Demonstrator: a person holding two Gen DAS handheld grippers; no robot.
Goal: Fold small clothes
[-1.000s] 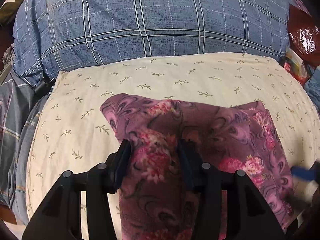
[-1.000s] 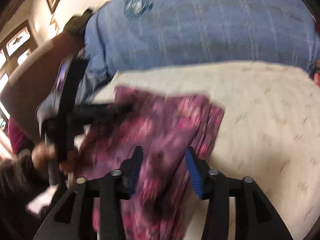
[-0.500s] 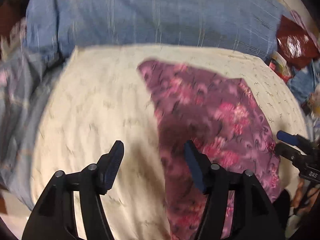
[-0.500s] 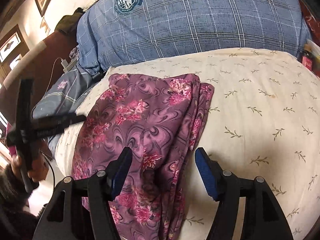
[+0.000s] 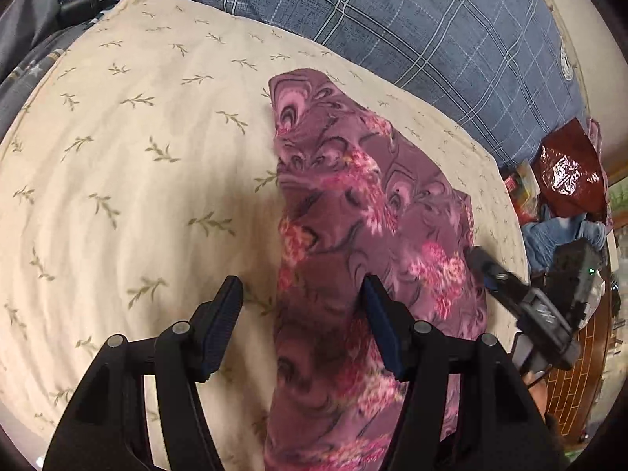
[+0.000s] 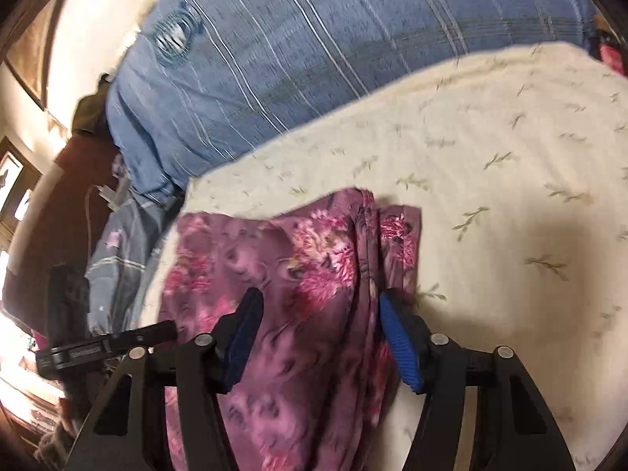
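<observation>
Purple garment (image 6: 314, 294) between right gripper (image 6: 318, 337) fingers.

Free room and obstacles. The cream sheet (image 5: 129, 180) lies bare and flat to the left of the purple cloth (image 5: 353, 212) in the left wrist view; in the right wrist view the sheet (image 6: 510, 196) is equally open to the cloth's right. Along the far edge a blue plaid quilt (image 5: 412, 27) rises as a soft barrier. Beyond the sheet's right edge a red bag (image 5: 569, 172) and mixed clutter crowd the space. The right gripper (image 5: 486, 271) occupies the cloth's right border; the left gripper (image 6: 165, 331) occupies its left border.
</observation>
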